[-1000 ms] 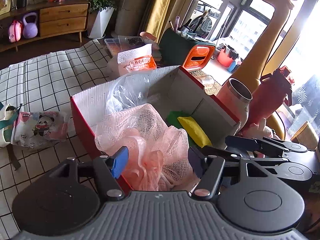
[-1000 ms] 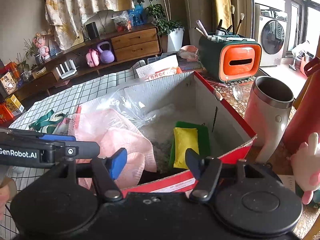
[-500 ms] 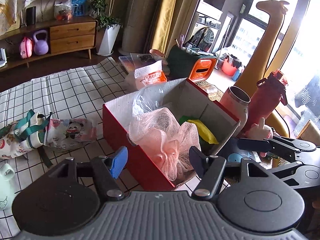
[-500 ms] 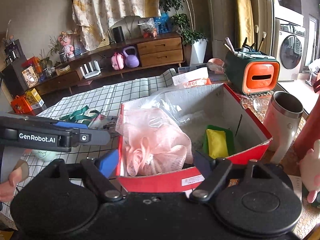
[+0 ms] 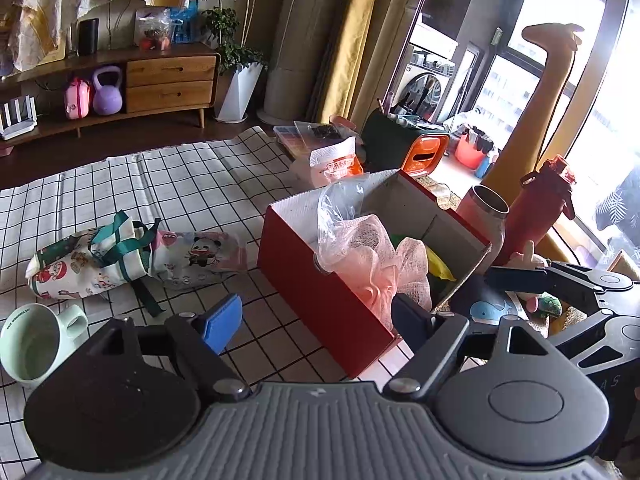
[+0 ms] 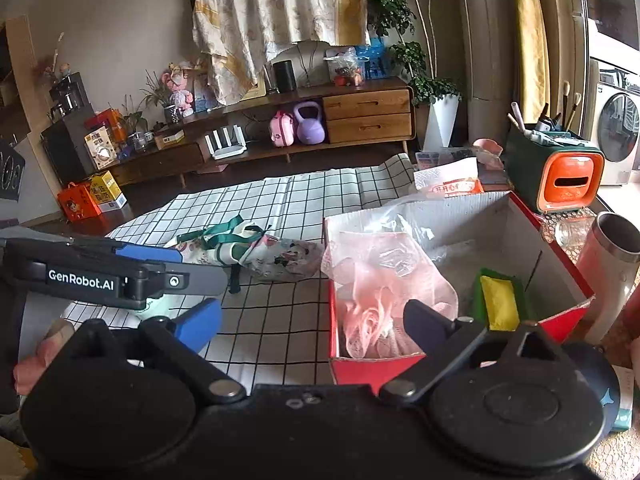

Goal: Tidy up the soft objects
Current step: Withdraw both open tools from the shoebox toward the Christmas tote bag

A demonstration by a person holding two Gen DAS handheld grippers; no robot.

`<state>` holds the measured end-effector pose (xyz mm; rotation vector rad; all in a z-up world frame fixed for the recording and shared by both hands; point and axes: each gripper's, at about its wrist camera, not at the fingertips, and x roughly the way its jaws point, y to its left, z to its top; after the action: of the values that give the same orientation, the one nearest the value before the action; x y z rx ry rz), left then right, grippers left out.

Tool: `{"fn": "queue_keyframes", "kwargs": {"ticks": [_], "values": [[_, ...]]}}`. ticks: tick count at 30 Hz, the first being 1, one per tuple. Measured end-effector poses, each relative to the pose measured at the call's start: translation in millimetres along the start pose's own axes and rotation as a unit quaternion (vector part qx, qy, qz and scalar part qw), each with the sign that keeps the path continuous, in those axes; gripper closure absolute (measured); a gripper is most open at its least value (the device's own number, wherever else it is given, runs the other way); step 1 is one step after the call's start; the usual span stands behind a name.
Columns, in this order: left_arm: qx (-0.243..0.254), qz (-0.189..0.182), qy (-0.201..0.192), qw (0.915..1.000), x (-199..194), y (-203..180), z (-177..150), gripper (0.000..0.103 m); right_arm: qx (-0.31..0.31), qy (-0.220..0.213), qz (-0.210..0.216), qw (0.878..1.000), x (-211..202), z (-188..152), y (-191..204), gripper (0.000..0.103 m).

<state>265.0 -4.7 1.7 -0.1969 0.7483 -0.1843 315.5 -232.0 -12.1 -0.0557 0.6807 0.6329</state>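
risk: pink bath pouf (image 5: 384, 268) overhangs red box (image 5: 320, 292) rim, perhaps loosely, and may spill; left gripper (image 5: 316, 320) and right gripper (image 6: 316, 320) jaws opening, empty.

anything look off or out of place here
The mint mug lies tipped on its side on the checked cloth. The pink mesh pouf bulges over the red box rim.

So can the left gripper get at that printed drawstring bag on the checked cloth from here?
Probably yes. The left gripper, jaws opening and empty, has bare checked cloth between it and the printed drawstring bag. The red box sits off to the other side; only the mint mug lies nearby.
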Motion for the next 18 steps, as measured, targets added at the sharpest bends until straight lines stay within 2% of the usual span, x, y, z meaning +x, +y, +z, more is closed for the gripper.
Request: {"fn": "queue_keyframes", "kwargs": {"ticks": [3, 6, 10, 18], "values": [[0.003, 0.009, -0.002, 1.0, -10, 8, -3, 0.015, -0.008, -0.001, 0.01, 1.0, 2, 1, 11, 0.002], [0.008, 0.011, -0.004, 0.9999, -21, 17, -5, 0.014, -0.014, 0.0, 0.018, 1.0, 4, 2, 23, 0.002], [0.012, 0.024, -0.02, 0.9995, -37, 33, -8, 0.001, -0.018, 0.0, 0.037, 0.999, 8, 3, 36, 0.002], [-0.002, 0.051, -0.036, 0.9981, -60, 76, -9, 0.001, -0.032, 0.002, 0.058, 0.998, 21, 11, 59, 0.001]]}}
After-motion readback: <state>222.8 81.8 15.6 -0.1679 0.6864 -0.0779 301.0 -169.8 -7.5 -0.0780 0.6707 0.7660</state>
